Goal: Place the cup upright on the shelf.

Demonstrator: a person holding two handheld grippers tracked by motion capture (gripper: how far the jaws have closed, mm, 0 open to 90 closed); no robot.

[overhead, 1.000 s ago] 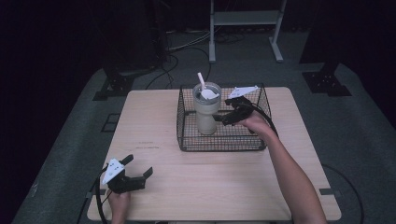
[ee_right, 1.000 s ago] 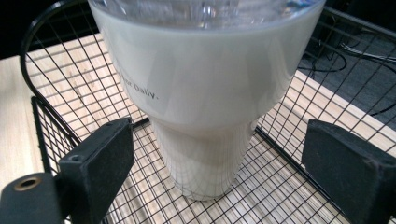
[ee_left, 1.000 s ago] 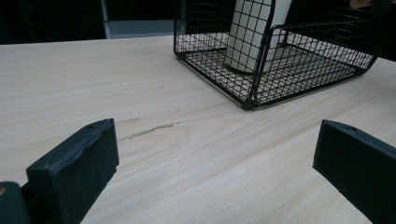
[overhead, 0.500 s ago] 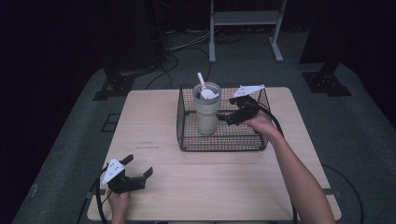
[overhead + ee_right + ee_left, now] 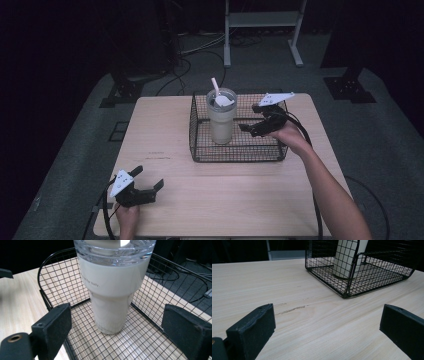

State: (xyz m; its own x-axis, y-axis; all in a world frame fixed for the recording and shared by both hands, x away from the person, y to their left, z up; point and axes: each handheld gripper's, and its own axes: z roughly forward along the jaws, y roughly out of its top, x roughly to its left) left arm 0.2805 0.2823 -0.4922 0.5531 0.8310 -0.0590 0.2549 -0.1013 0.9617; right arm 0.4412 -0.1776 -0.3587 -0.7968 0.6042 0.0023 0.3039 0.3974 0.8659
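Since a second ago the right gripper has drawn back from the cup toward 3 o'clock, jaws now wide and empty, level with the cup's body inside the basket. Nearest, at 7 o'clock on the table, the left gripper rests as before, jaws spread wide, holding nothing. Farther off, at 12 o'clock, the cup stands upright in the basket's left half, a straw through its clear lid.
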